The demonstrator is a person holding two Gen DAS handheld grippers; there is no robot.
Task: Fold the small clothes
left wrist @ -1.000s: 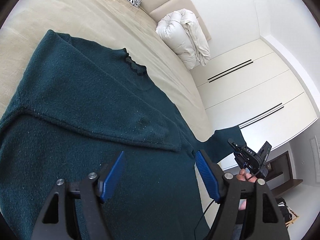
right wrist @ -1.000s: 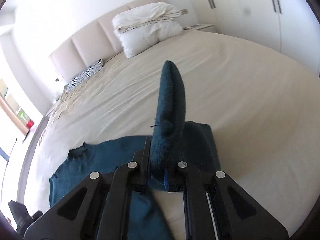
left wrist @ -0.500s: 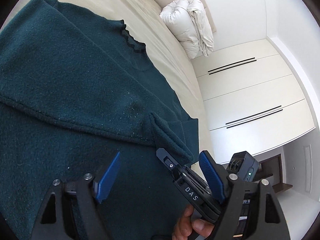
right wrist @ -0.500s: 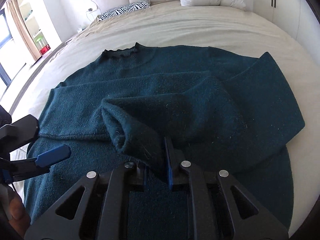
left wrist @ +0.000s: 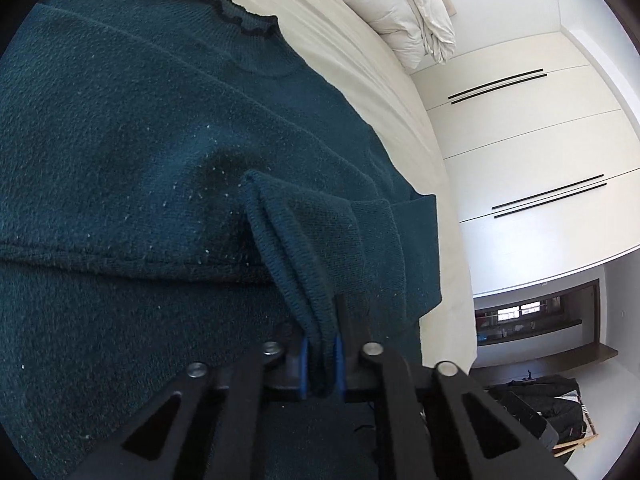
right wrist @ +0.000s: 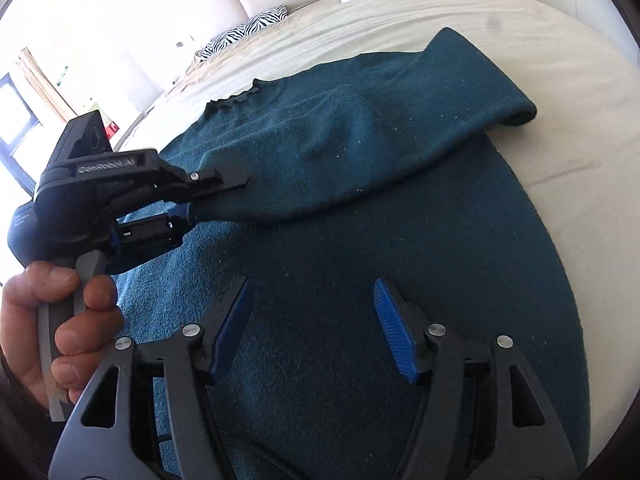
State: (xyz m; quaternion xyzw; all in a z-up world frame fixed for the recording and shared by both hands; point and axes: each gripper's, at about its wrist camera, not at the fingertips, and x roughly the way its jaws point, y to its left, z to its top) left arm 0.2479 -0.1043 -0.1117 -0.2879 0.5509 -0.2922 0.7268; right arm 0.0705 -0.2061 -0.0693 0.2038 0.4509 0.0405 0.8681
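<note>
The teal knit sweater lies spread on a cream bed, its ruffled neckline toward the headboard. One sleeve is folded across the chest, its cuff drawn toward the near side. The left gripper has just been closing, and its blue-padded fingers are now clamped on that cuff, the knit bunched up between them. In the right wrist view the same gripper comes in from the left edge, gripped by a hand on its handle, its tips pinching the sleeve end. The right gripper has just been opening; its fingers stand apart above the body of the sweater with nothing between them. A folded white duvet sits at the head of the bed, and a zebra-print pillow lies beside the headboard. White wardrobe doors line the far wall.
</note>
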